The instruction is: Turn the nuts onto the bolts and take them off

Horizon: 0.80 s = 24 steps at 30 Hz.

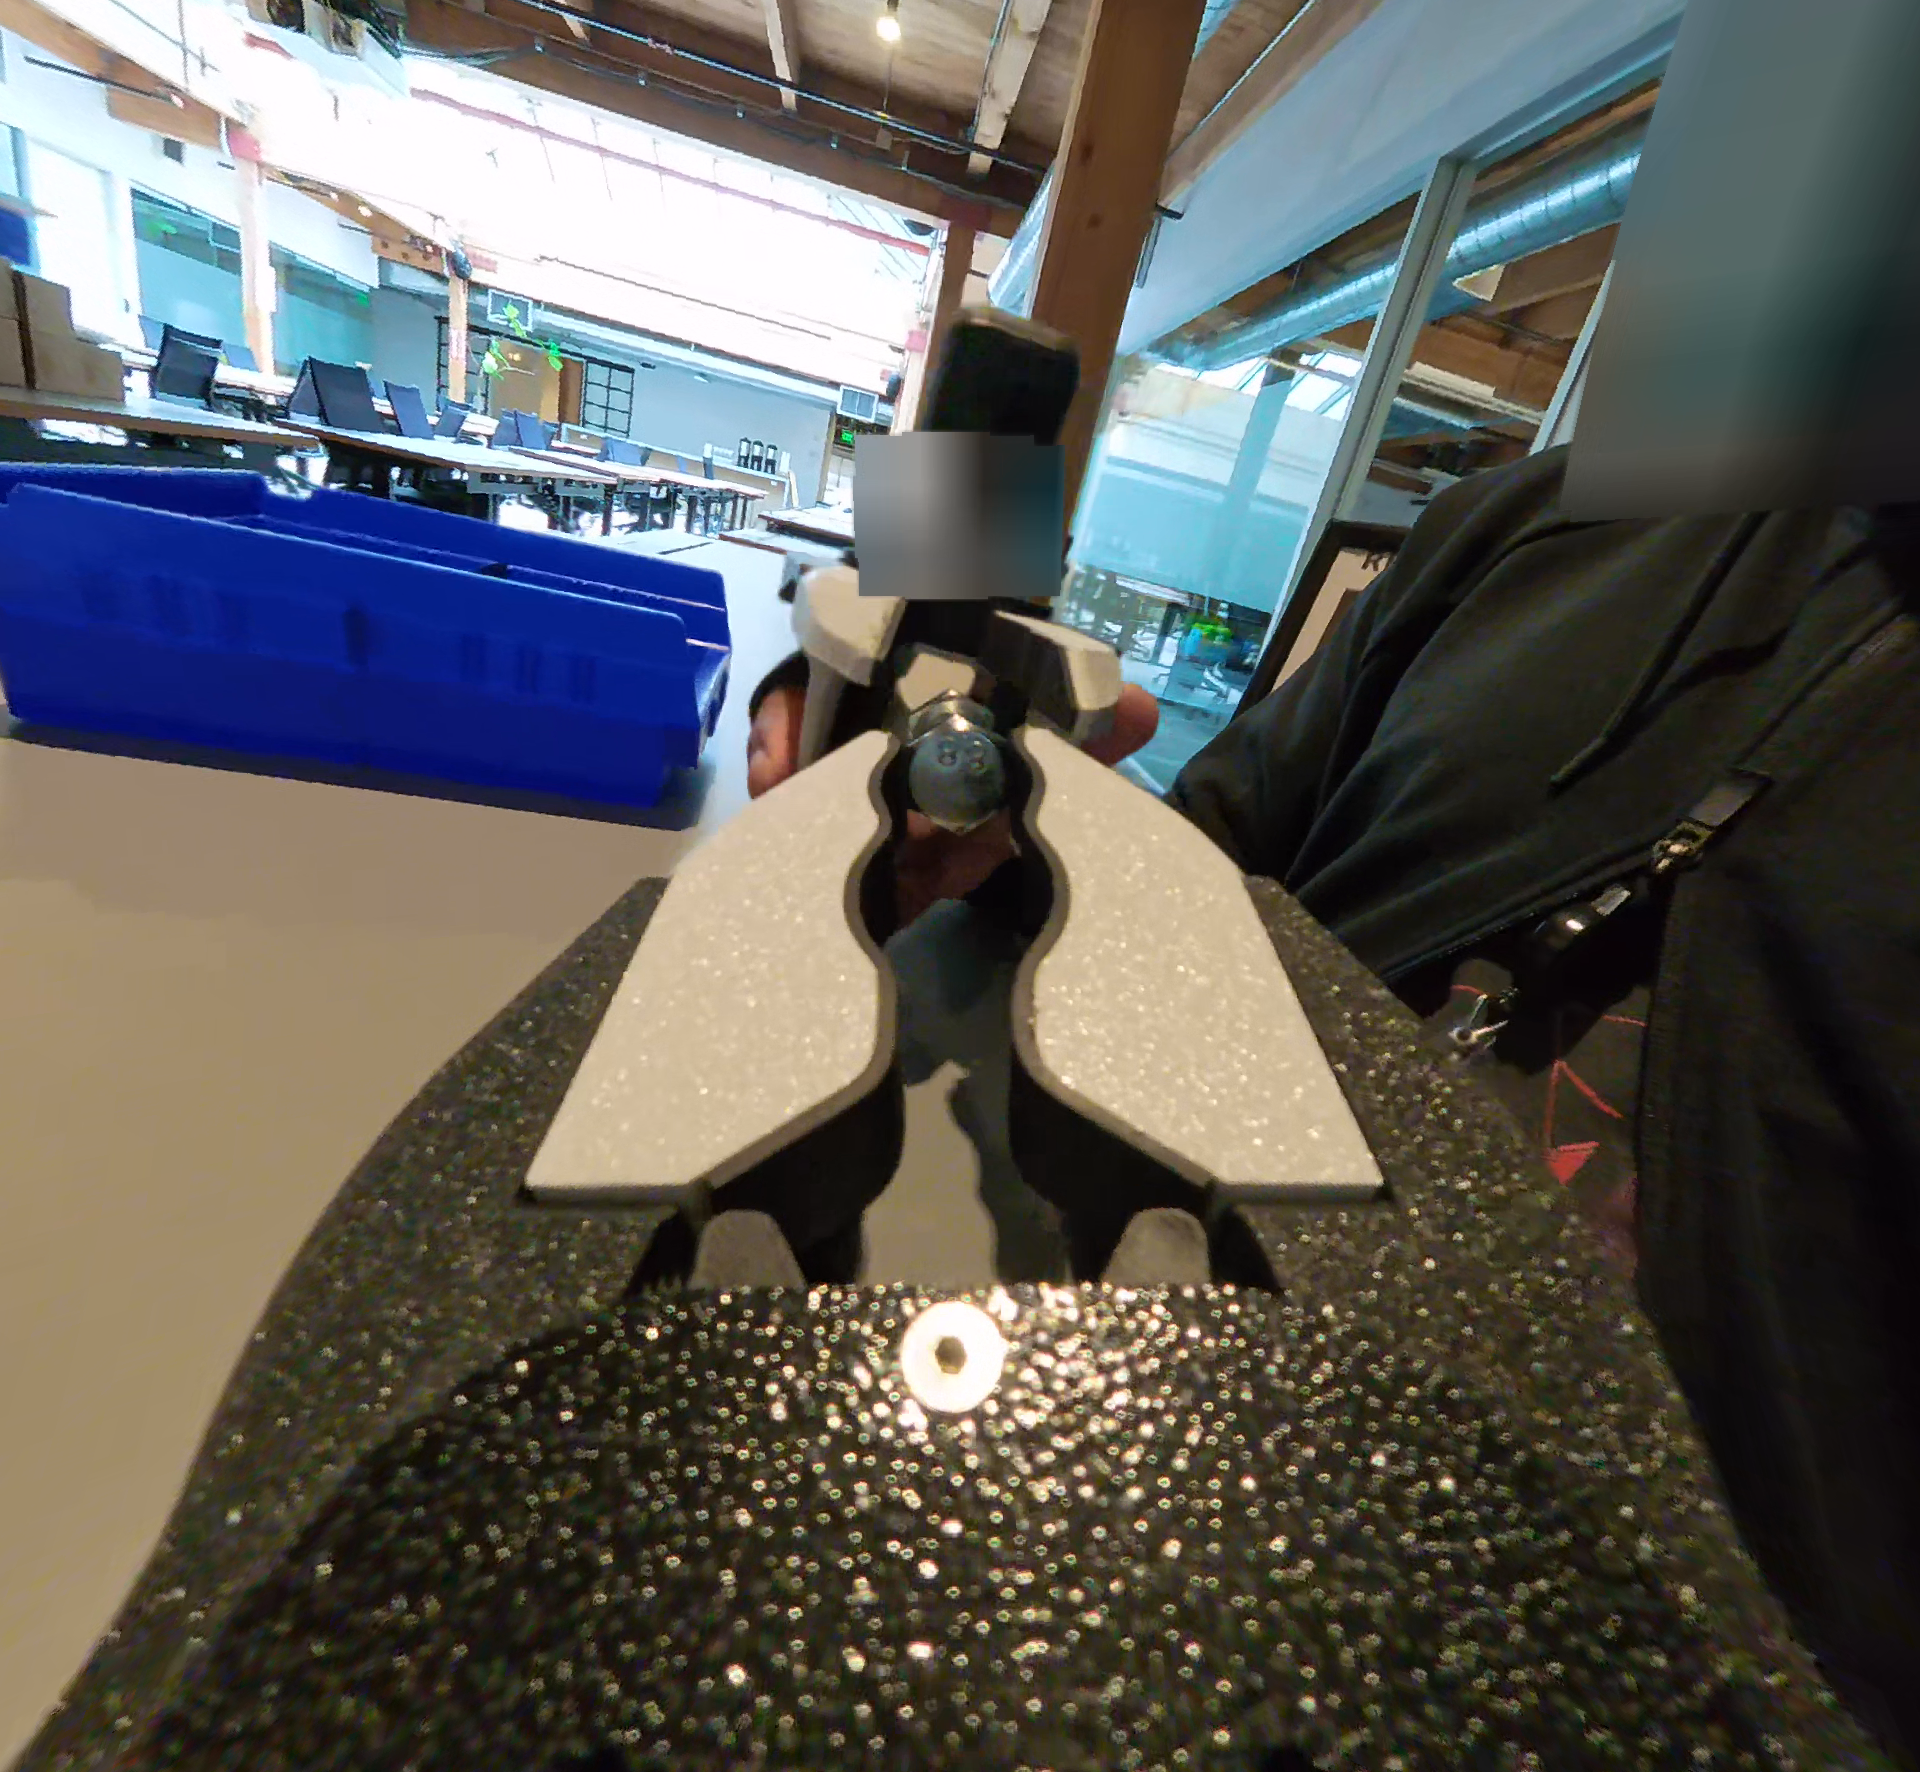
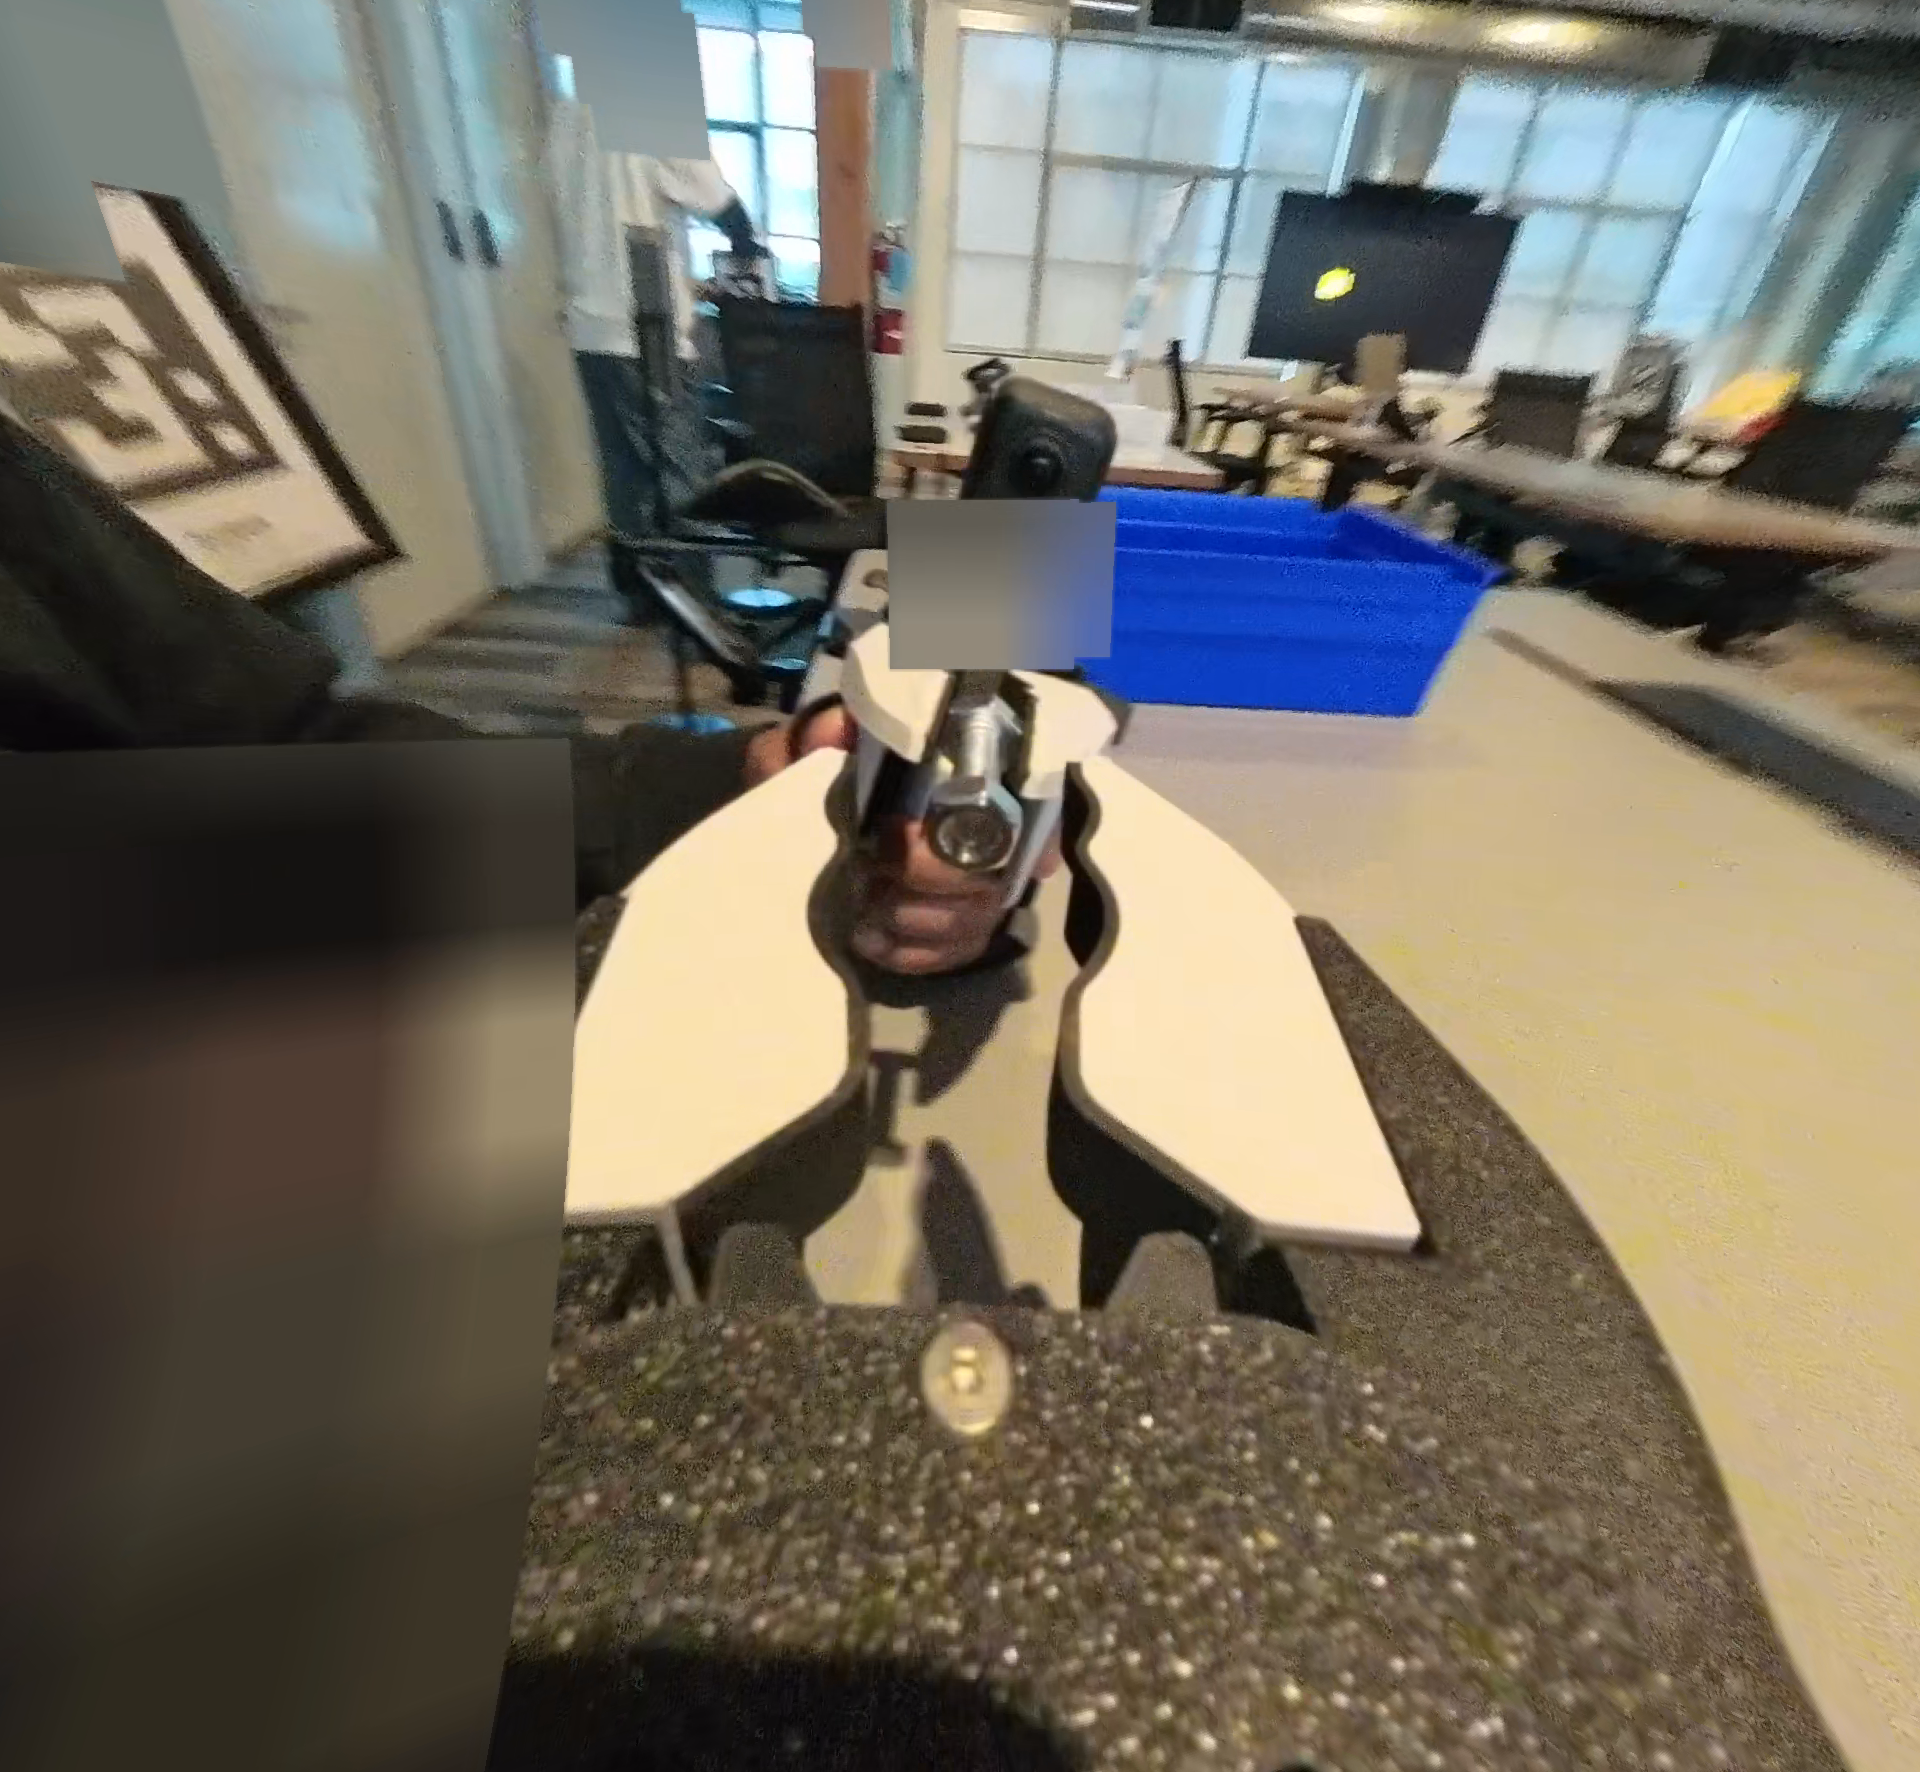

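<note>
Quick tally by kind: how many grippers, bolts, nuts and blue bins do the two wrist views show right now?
Grippers: 2, left gripper and right gripper
Bolts: 1, bolt held between both
Nuts: 1, nut on the bolt's end
Blue bins: 1, blue bin on the table
Total: 5

We see a blue plastic bin [image 1: 353, 642] resting on the grey table [image 1: 260, 974], toward its far edge; from the right wrist view the same bin [image 2: 1288, 621] sits at the table's [image 2: 1558, 891] far side. Behind it stretch rows of desks with dark chairs [image 1: 343, 403] under a timber ceiling, and a wooden post [image 1: 1112, 112] rises mid-room. We also see a framed black-and-white patterned board [image 2: 177, 403] leaning at the left, a dark wall screen [image 2: 1382, 278] before tall windows, and a red fire extinguisher [image 2: 888, 288] on a post.
</note>
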### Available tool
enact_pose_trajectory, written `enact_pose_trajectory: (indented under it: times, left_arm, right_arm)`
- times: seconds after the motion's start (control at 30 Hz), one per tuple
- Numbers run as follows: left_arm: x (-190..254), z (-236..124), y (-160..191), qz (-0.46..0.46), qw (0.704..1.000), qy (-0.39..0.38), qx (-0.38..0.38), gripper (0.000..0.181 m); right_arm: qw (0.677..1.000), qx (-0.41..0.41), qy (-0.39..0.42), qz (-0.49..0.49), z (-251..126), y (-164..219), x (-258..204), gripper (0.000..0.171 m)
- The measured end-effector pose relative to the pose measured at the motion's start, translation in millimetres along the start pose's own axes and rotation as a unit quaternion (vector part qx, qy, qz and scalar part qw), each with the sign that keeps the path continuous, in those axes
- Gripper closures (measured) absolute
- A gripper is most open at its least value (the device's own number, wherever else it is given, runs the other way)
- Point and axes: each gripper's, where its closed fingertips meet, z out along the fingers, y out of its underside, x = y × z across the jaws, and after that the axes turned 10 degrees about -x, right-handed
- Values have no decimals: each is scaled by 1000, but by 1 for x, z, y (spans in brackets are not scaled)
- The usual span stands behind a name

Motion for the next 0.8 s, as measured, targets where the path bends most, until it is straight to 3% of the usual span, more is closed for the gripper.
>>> enact_pose_trajectory:
  times: [0.03, 0.13, 0.2, 0.3, 0.4, 0.47, 0.63, 0.8]
  left_arm:
    - [1, 1, 1, 8, 1000, -2, -5, 164]
    - [3, 4, 3, 29, 999, -7, -16, 164]
    - [2, 4, 4, 27, 999, -11, -19, 164]
    - [0, 3, 3, 2, 1000, -3, -12, 164]
    - [-2, 0, 1, -11, 1000, 1, -2, 164]
    - [-2, -1, 0, -11, 1000, -1, 3, 164]
    - [-3, -4, -3, -6, 1000, -8, 13, 164]
    - [-2, -3, -5, 30, 999, -29, 13, 164]
  right_arm:
    - [999, 1, -20, 25, 1, 1, -1, 138]
    - [998, -16, -42, 50, 4, 7, -3, 153]
    - [999, -24, -20, 13, 4, 8, -2, 154]
    - [990, -45, 58, -116, 6, 10, 0, 154]
    - [948, -69, 152, -270, 8, 11, 2, 153]
    - [932, -71, 182, -304, 9, 10, 3, 153]
    - [976, 2, 138, -169, -5, -8, 7, 142]
    - [999, 15, -12, 32, -1, -3, 3, 135]
